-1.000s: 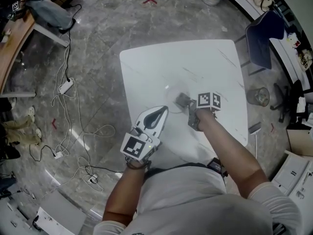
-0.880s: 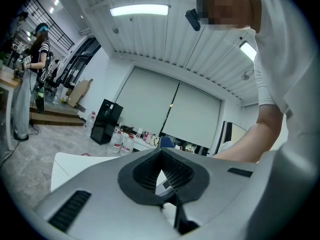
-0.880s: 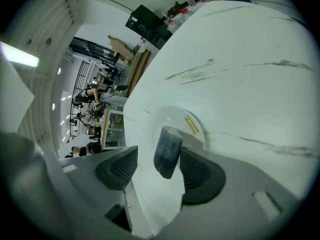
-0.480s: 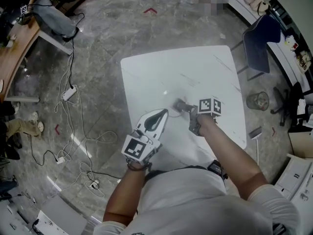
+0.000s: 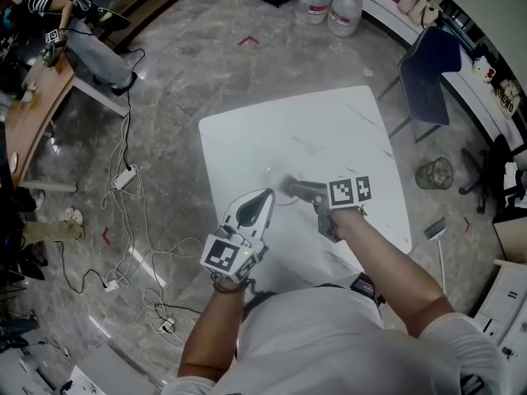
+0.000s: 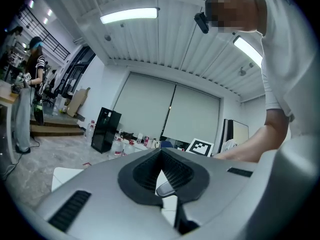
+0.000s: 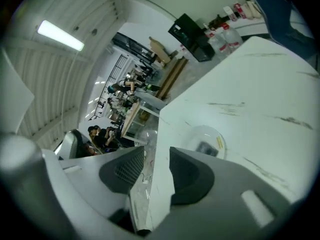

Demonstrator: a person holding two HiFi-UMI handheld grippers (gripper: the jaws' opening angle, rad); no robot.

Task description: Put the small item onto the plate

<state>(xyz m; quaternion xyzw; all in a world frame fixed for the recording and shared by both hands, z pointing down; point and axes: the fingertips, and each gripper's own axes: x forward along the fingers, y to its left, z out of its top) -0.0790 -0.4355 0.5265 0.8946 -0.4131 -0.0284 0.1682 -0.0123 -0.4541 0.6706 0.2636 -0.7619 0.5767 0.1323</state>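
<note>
A clear glass plate (image 7: 206, 140) lies on the white table (image 7: 260, 89), just ahead of my right gripper (image 7: 157, 152). A small dark grey item (image 7: 205, 147) rests in the plate, with a thin yellow piece (image 7: 220, 143) beside it. The right gripper's jaws are closing, with a gap and nothing between them. In the head view the right gripper (image 5: 291, 189) hovers at the faint plate (image 5: 276, 181) near the table's middle. My left gripper (image 5: 265, 196) is held over the table's near side, its tips (image 6: 160, 152) meeting and holding nothing.
A dark blue chair (image 5: 428, 72) stands at the table's far right corner, with a wire bin (image 5: 434, 172) beside it. Cables and a power strip (image 5: 125, 176) trail over the floor at left. Water bottles (image 5: 329, 6) and a black cabinet (image 6: 105, 130) are beyond the table.
The head view has tilted up and shows more of the floor beyond the table. The right gripper's fingers stay by the plate, and the left gripper holds about the same place.
</note>
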